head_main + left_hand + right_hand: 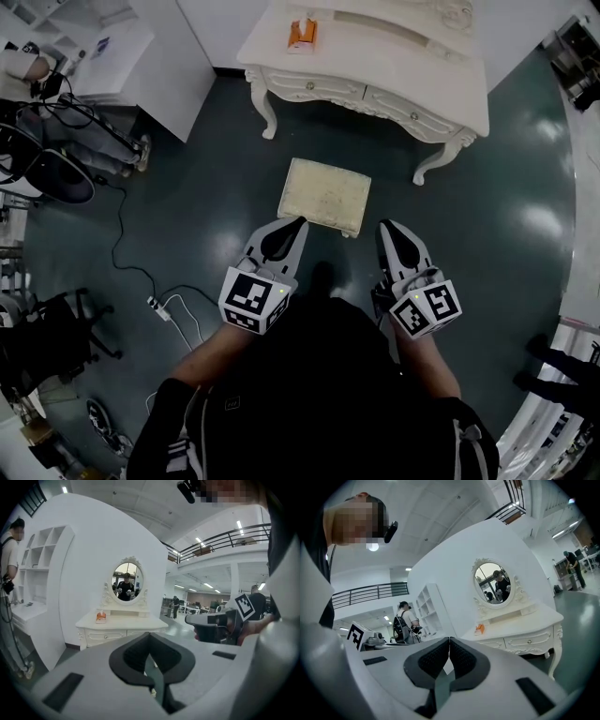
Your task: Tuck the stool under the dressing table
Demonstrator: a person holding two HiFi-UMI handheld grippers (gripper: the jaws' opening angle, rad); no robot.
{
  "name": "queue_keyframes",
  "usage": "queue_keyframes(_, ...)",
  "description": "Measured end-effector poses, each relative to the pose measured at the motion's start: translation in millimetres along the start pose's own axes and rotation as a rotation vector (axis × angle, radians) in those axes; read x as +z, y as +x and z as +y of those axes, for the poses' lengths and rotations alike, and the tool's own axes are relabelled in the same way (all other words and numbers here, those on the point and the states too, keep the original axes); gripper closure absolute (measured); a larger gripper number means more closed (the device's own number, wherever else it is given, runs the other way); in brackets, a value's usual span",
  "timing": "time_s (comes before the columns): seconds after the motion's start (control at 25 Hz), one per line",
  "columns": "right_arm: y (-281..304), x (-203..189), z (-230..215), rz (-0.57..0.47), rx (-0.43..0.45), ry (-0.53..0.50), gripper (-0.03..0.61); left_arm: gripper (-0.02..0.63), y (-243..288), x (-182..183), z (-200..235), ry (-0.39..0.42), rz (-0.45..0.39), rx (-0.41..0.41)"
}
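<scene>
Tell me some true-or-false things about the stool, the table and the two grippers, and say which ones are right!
1. The stool is tucked under the dressing table. False: it stands on the floor in front of the table, out in the open.
2. The left gripper and the right gripper are both shut and empty. True.
3. An orange item sits on the tabletop. True.
4. The mirror on the table is square. False: it is oval.
</scene>
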State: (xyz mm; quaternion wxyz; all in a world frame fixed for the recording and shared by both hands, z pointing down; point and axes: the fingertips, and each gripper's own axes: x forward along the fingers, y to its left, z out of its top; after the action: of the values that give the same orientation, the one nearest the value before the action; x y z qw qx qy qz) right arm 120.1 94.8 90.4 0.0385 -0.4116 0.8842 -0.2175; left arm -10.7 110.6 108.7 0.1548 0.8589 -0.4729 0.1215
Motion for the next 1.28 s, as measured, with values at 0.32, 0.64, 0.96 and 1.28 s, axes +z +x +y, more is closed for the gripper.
queue_keyframes(0.32,36,7,-23,0.017,-0.015,0.029,0.558,0.609,41,12,27,-0.001,0.036,-0.027)
queue_keyframes(0.64,81,-6,-31,0.061,-0.080,0.022,0.558,0.609,70,3,69,-0.035,0.063,-0.091)
queue_keyframes(0.96,125,-24,-44,0.106,-0.178,0.029,0.558,0.609,89,-16,120,-0.033,0.113,-0.152)
queue_keyframes(1.28,159,-84,-77,0.207,-0.196,0.065,0.557,0.609,130,-71,147,-0.070,0.209,-0.133)
